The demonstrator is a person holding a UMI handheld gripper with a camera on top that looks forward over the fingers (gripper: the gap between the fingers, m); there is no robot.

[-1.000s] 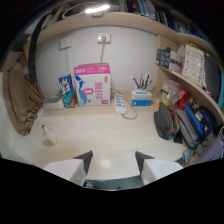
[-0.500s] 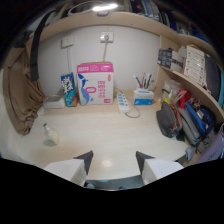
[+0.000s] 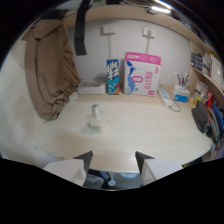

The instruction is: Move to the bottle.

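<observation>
1. Bottle [image 3: 96,119]: your target stands upright on the pale desk [image 3: 150,130], beyond the fingers and a little toward the left one, well apart from both.
2. Your gripper [image 3: 114,159] is released; its two fingers are spread with nothing but bare desk between them.
3. Behind the bottle, against the back wall, you see a blue carton [image 3: 113,76] just beside a pink-and-white box [image 3: 142,74].
4. A brown cloth [image 3: 50,70] hangs at the left of the desk, near the bottle.
5. A white power strip [image 3: 166,96] lies to the right of the box.
</observation>
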